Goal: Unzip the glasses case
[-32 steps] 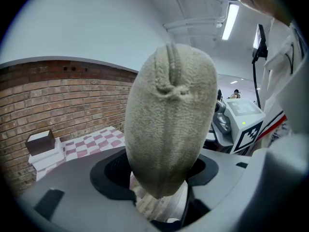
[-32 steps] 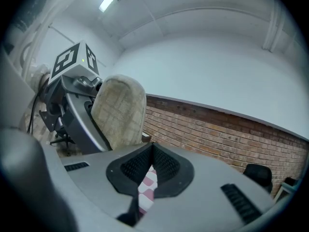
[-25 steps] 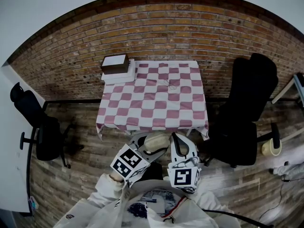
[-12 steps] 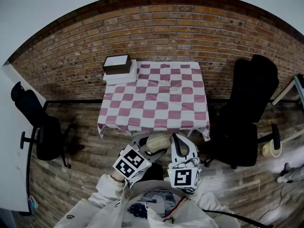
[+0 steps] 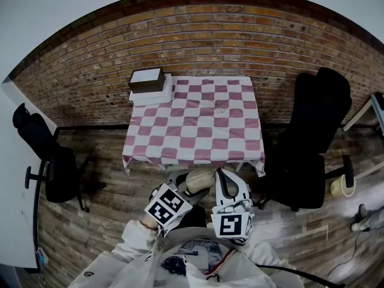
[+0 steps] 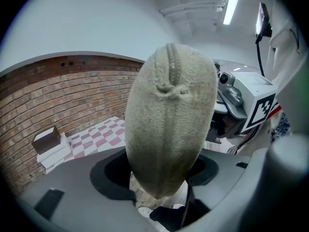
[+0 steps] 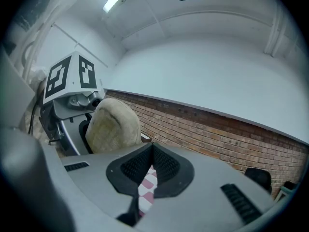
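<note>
**While the left gripper (image 6: 159, 175) clamps the glasses case (image 6: 169, 120), the right gripper (image 7: 150, 166) is clenched on nothing**

The left gripper view shows close up the ridged seam over the case's fuzzy beige end, which the head view does not. The right gripper view shows its own jaws pressed together, with the case just beside them. Only the head view gives the room. Both grippers hang short of the near edge of a table (image 5: 133, 156) under a red-and-white checked cloth, on a plank floor (image 5: 102, 221) before a brick wall (image 5: 240, 41). There are one case, two grippers, one table, two black chairs (image 5: 315, 137) and one brown box (image 5: 146, 80) on a white stack.
</note>
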